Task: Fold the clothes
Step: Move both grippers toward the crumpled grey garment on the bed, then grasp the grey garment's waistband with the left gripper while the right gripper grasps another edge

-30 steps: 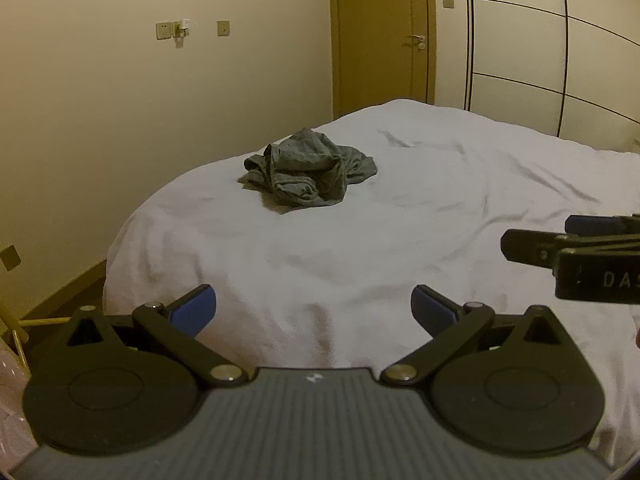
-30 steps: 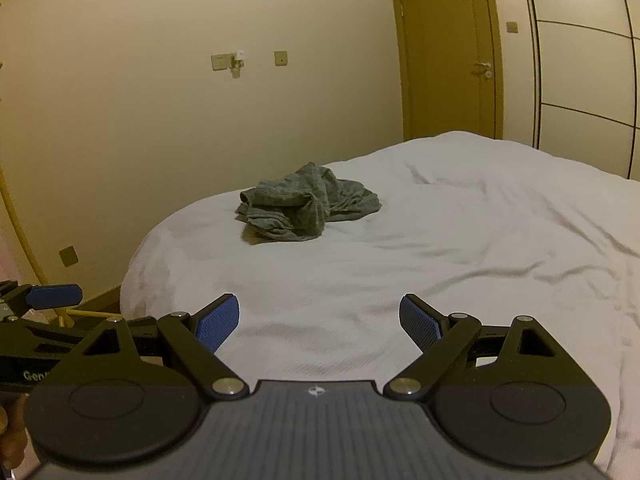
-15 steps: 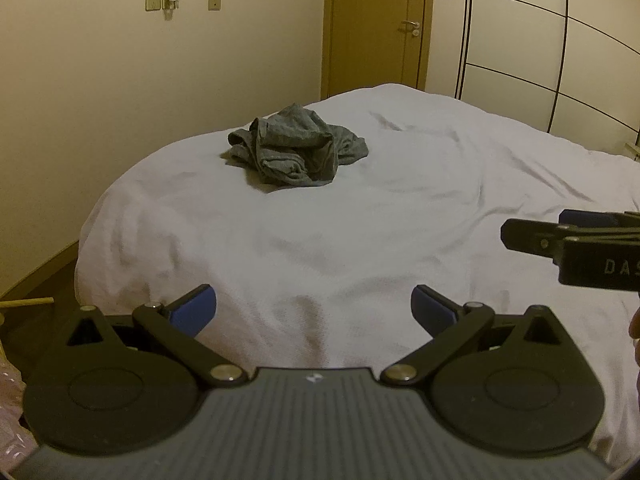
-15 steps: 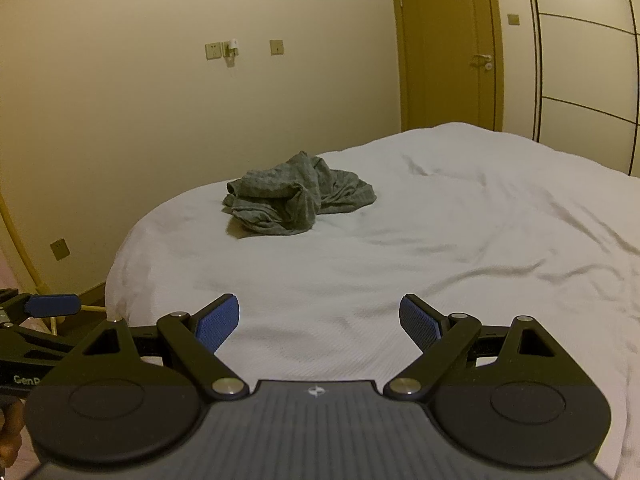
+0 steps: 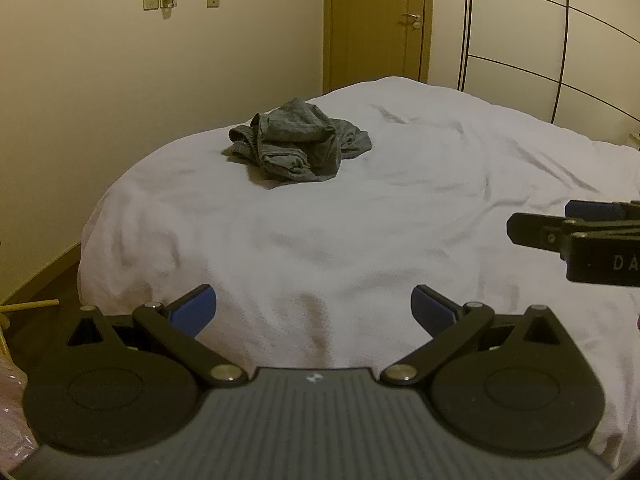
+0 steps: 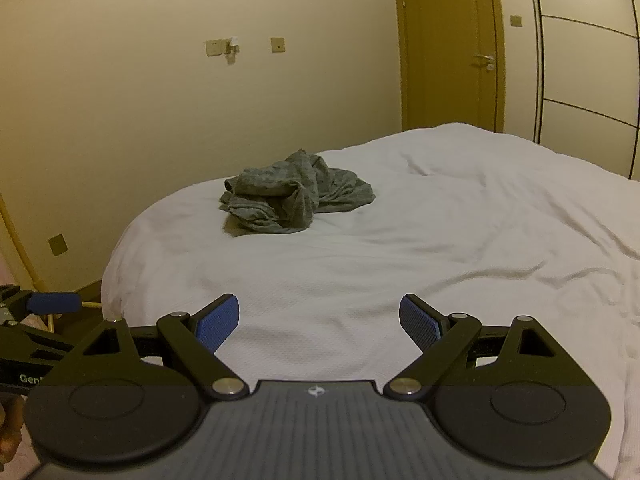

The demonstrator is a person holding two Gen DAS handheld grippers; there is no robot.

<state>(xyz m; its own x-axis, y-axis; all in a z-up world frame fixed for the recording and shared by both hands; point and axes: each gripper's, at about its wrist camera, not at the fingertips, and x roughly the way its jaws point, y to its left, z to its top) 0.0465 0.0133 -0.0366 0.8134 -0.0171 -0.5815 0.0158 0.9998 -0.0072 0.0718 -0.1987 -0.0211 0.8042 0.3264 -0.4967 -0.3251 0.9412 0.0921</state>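
A crumpled grey garment [image 5: 298, 144] lies in a heap on the white bed [image 5: 400, 220], towards its far left side; it also shows in the right wrist view [image 6: 294, 194]. My left gripper [image 5: 314, 308] is open and empty, over the near edge of the bed, well short of the garment. My right gripper [image 6: 320, 322] is open and empty, also over the near part of the bed. The right gripper shows from the side at the right edge of the left wrist view [image 5: 576, 232]. The left gripper shows at the left edge of the right wrist view [image 6: 36, 320].
A cream wall [image 5: 120, 80] runs close along the bed's left side. A wooden door [image 5: 376, 24] and panelled wardrobe doors [image 5: 540, 40] stand behind the bed. Dark floor [image 5: 44, 284] lies left of the bed, with a pale wooden stick [image 5: 30, 306] on it.
Both grippers have moved forward towards the bed. The garment looks nearer and more central in both views. The jaws of both have stayed open.
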